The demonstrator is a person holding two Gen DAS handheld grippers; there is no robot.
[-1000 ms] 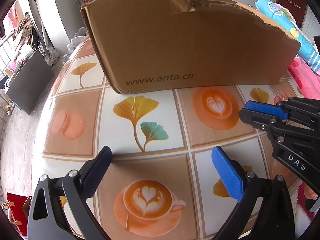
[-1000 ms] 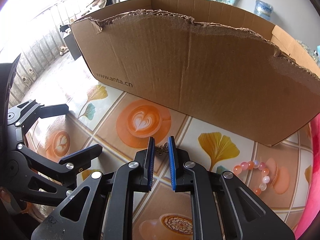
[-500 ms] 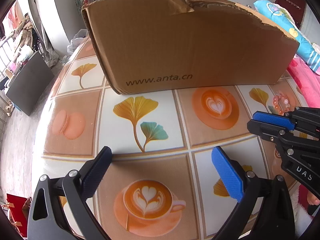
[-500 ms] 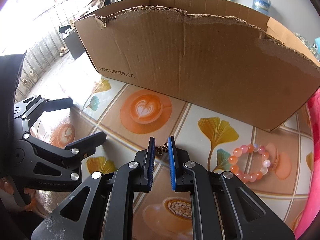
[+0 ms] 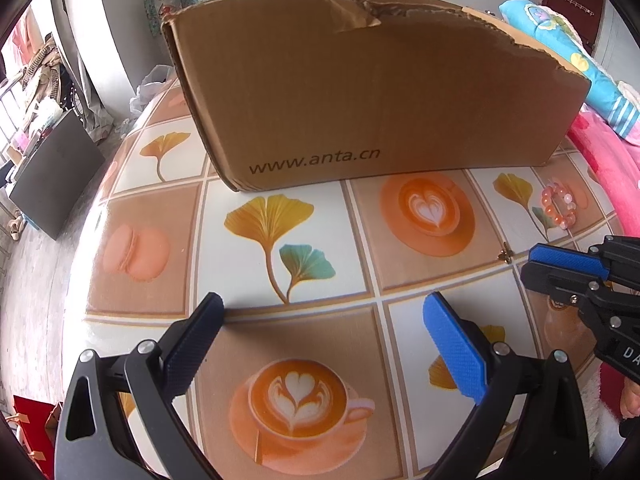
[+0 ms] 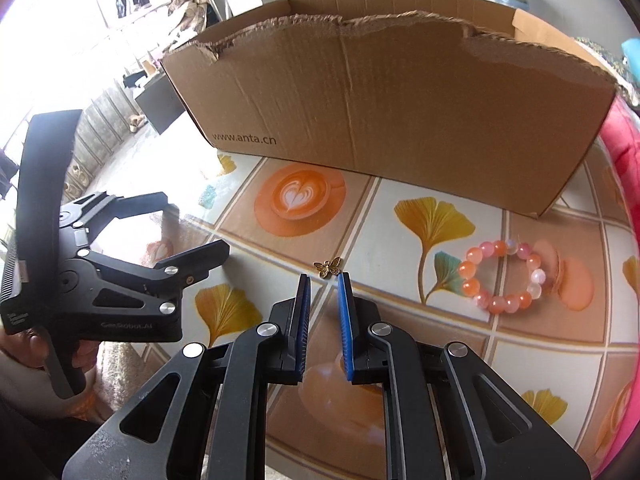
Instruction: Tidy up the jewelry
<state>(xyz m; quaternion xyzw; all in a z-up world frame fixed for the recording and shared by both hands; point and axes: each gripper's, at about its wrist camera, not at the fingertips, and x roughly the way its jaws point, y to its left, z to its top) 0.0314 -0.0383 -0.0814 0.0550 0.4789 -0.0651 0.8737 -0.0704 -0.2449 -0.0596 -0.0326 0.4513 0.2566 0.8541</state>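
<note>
Our right gripper [image 6: 324, 280] has its fingers slightly parted and empty, just short of the small gold butterfly charm [image 6: 328, 268] lying on the patterned bench [image 6: 400, 200], apparently lined up to pinch it. Our left gripper [image 5: 324, 312] waits wide open.

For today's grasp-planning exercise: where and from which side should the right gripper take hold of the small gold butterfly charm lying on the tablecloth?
The butterfly charm lies flat on the tablecloth, just beyond the right gripper, whose narrowly open jaws hold nothing. It is thin, so probably come from above, tips down onto the cloth, and close across the narrow body between the wings.
</note>
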